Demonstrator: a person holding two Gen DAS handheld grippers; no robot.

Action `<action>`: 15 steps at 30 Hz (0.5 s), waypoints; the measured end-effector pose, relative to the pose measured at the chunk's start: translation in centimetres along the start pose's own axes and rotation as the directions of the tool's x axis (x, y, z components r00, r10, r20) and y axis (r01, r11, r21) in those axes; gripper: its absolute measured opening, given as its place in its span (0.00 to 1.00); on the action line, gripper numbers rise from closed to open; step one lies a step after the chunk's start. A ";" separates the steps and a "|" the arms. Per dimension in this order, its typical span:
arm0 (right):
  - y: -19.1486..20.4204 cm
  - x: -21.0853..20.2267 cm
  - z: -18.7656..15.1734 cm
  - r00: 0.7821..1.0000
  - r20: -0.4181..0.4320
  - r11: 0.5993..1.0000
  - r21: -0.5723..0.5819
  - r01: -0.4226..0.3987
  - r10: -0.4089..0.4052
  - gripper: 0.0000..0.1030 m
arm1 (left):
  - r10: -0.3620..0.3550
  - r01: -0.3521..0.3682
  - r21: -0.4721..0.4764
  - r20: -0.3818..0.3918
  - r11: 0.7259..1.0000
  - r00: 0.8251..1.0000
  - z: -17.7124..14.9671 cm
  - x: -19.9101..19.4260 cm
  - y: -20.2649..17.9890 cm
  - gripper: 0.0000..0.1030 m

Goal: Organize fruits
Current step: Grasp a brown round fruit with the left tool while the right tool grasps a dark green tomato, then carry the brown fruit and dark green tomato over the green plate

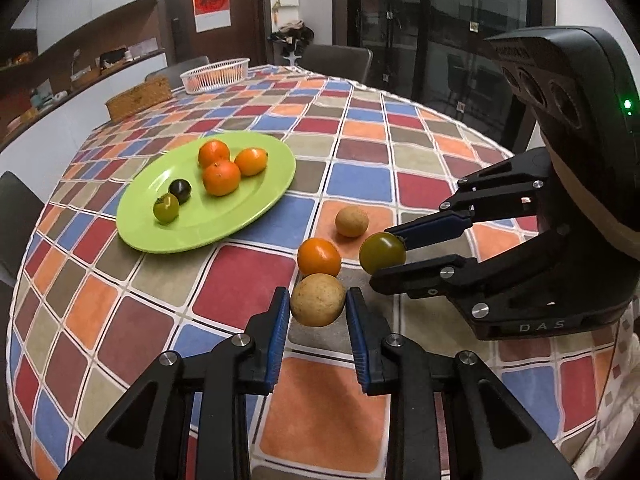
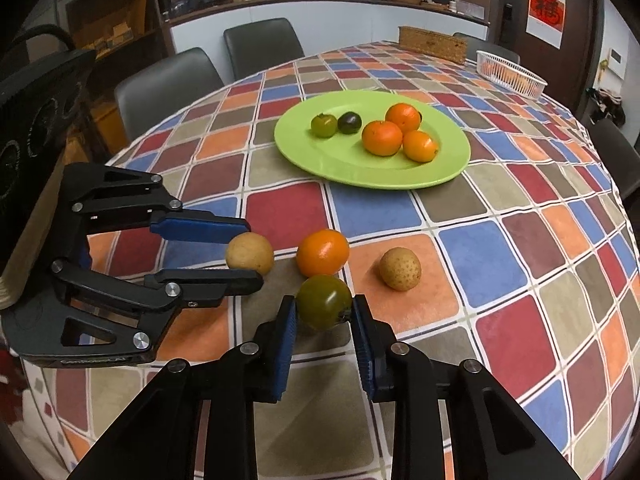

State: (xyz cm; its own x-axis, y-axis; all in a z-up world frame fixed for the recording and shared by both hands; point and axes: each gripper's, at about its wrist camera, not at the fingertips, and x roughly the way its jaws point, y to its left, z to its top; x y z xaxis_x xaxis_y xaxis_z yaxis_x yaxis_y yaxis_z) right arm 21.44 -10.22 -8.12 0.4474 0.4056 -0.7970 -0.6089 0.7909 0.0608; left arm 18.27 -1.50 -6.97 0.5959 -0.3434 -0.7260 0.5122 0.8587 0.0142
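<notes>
A green plate [image 1: 248, 216] [image 2: 448, 164] holds three oranges, a dark tomato and a green tomato. On the tablecloth in front of it lie an orange [image 1: 319, 257] [image 2: 323, 252], a small tan fruit [image 1: 351, 221] [image 2: 400, 269], a larger tan fruit [image 1: 318, 299] [image 2: 250, 254] and a green tomato [image 1: 382, 252] [image 2: 324, 301]. My left gripper [image 1: 318, 302] [image 2: 250, 254] has its jaws around the larger tan fruit, touching it. My right gripper [image 2: 324, 306] [image 1: 386, 254] is shut on the green tomato.
A white plastic basket [image 1: 215, 75] [image 2: 510, 73] and a wicker box [image 1: 138, 98] [image 2: 432, 45] stand at the far end of the checkered table. Dark chairs [image 2: 168, 80] surround the table. A counter with clutter runs along the wall.
</notes>
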 end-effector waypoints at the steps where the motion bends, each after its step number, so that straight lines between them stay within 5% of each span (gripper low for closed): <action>1: 0.1 -0.3 0.0 1.000 0.007 1.000 0.000 0.000 0.000 0.28 | 0.003 -0.003 -0.001 0.005 1.000 1.000 0.1 -0.2 -0.1 0.28; 15: 0.5 -4.4 1.9 0.990 0.140 1.000 0.031 0.002 -0.007 0.28 | 0.078 -0.075 -0.035 0.119 0.997 0.990 1.9 -4.6 -0.1 0.28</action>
State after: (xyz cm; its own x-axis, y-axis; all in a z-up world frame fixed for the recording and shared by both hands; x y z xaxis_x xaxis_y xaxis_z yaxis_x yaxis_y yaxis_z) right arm 20.42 -10.72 -3.48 0.5391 0.4606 -0.7052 -0.5870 0.8059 0.0777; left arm 16.67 -0.70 -2.28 0.7038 -0.3180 -0.6353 0.4445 0.8947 0.0444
